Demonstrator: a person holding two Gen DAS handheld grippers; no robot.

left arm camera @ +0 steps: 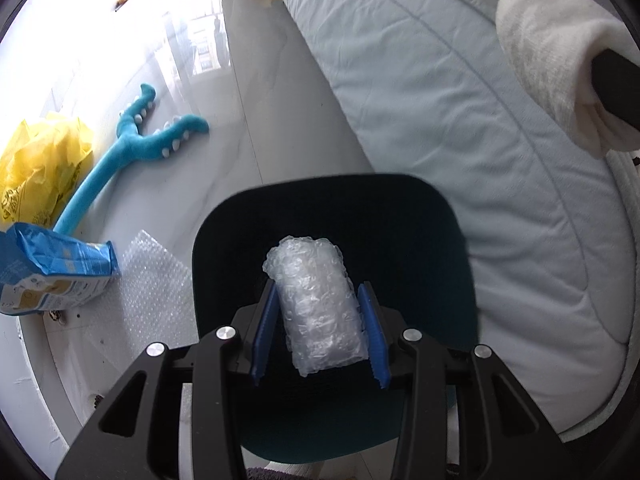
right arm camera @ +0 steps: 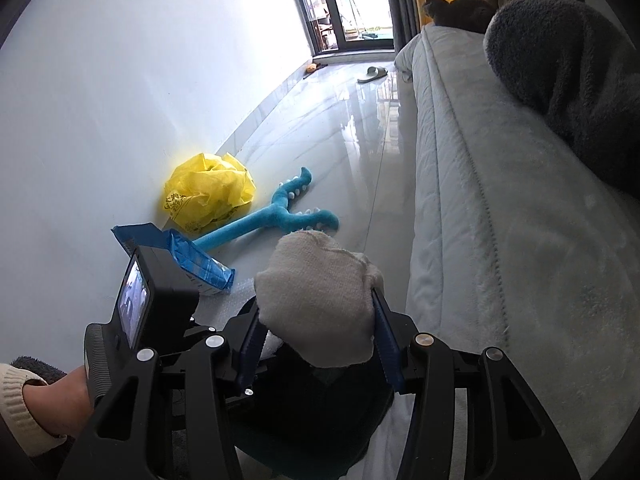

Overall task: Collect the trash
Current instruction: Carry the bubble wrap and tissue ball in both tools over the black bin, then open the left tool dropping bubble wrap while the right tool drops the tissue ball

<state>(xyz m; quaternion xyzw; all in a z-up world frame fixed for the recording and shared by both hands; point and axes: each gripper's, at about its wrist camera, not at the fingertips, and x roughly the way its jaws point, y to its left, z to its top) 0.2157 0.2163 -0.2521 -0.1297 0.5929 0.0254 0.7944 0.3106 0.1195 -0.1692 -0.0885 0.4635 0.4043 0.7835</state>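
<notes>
My left gripper is shut on a roll of clear bubble wrap, held over the dark teal bin. My right gripper is shut on a wad of white cloth; this cloth also shows at the upper right of the left wrist view. The bin lies under both grippers. More trash sits on the floor by the wall: a crumpled yellow plastic bag, a blue packet and a flat sheet of bubble wrap.
A blue plush toy lies on the glossy tiled floor. A pale quilted couch runs along the right, with dark fleece and a cat on it. A slipper lies near the far glass door.
</notes>
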